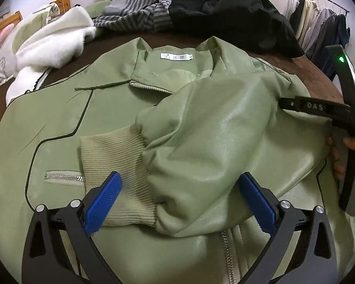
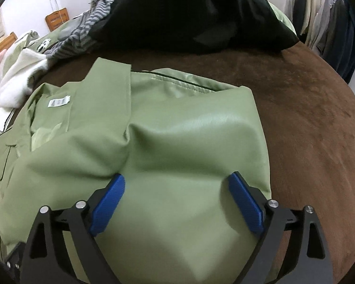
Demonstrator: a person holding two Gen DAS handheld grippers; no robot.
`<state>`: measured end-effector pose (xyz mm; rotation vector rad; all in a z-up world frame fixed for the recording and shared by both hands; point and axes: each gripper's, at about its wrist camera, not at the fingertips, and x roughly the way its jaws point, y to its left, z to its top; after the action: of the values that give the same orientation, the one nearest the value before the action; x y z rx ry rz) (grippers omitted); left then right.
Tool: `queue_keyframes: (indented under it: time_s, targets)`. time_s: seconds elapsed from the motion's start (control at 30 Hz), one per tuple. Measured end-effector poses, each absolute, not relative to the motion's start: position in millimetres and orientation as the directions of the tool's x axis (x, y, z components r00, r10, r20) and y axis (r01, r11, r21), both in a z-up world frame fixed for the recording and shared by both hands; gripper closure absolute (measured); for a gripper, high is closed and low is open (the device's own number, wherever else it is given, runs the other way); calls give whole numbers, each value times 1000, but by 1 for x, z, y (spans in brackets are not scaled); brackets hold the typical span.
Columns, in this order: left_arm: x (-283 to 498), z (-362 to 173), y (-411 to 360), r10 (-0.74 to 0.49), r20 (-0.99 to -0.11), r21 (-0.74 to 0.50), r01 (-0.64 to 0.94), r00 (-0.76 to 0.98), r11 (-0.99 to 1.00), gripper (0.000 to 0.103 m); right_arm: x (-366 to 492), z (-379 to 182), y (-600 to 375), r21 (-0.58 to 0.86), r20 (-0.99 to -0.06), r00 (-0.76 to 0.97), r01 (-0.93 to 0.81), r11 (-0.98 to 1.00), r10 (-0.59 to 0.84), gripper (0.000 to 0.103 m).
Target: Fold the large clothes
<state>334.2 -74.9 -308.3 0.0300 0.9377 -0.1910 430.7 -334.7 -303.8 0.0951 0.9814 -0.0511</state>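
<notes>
A light green faux-leather jacket [image 1: 101, 108] lies front up on a brown surface, collar and white label [image 1: 176, 56] at the far side. One sleeve [image 1: 213, 127] is folded across the chest, and its ribbed cuff [image 1: 116, 163] lies near a zip pocket. My left gripper [image 1: 179, 184] is open, with its blue pads either side of the cuff and sleeve end. My right gripper [image 2: 176, 187] is open over the sleeve near the shoulder [image 2: 177, 146]. It also shows at the right edge of the left wrist view [image 1: 319, 111].
A white fleece garment [image 1: 49, 47] lies at the far left. A striped grey garment [image 1: 144, 9] and black clothes [image 1: 236, 21] are piled at the back. A rack of hanging clothes [image 1: 319, 23] stands at the far right. The brown surface [image 2: 307, 118] shows to the right of the jacket.
</notes>
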Motion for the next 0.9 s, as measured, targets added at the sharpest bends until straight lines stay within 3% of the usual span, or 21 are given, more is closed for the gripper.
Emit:
queue_keyframes:
  time_s: [0.53, 0.67, 0.9]
  targets:
    - [331, -302, -71, -133, -786, -49, 153, 604, 987, 6, 412, -286, -325, 9, -810, 584, 101, 995, -52, 12]
    - [330, -281, -50, -139, -783, -98, 100, 607, 990, 6, 384, -261, -314, 44, -764, 644, 110, 993, -38, 12]
    - [310, -208, 27, -134, -718, -157, 28, 683, 987, 6, 362, -220, -258, -17, -721, 693, 1, 1000, -13, 10]
